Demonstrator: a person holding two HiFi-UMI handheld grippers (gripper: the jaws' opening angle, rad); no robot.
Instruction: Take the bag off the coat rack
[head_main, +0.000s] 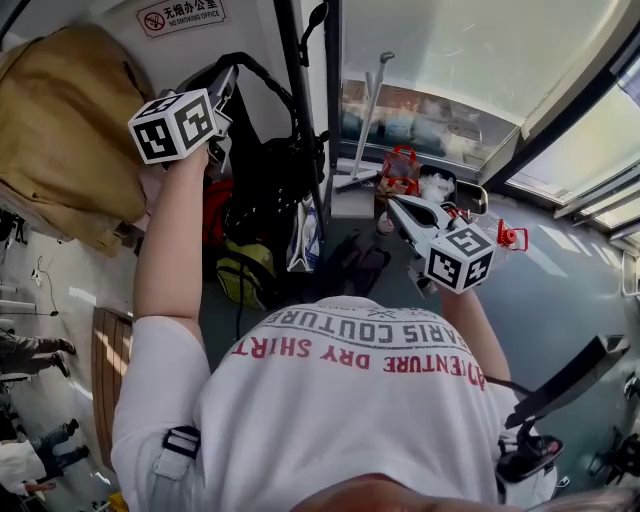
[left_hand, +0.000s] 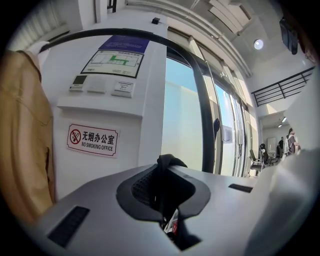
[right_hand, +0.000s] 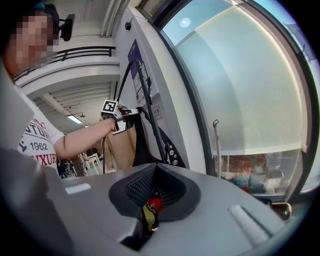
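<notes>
A black bag (head_main: 262, 190) hangs beside the dark pole of the coat rack (head_main: 296, 70). My left gripper (head_main: 226, 84) is raised at the top of the bag and is shut on its black strap (left_hand: 168, 162), which sticks up between the jaws. The strap's long loop (left_hand: 150, 36) arcs overhead in the left gripper view. My right gripper (head_main: 396, 206) is held lower and to the right, away from the bag, jaws together with nothing between them. In the right gripper view (right_hand: 156, 170) the bag (right_hand: 138, 146) and the raised left gripper (right_hand: 119, 113) show at a distance.
A tan coat (head_main: 60, 130) hangs left of the bag, against the white wall with a no-smoking sign (left_hand: 93, 140). A glass wall (head_main: 470, 60) runs behind the rack. A red bag (head_main: 400, 168) and a leaning stick (head_main: 366, 110) stand by it. A black chair (head_main: 566, 392) is lower right.
</notes>
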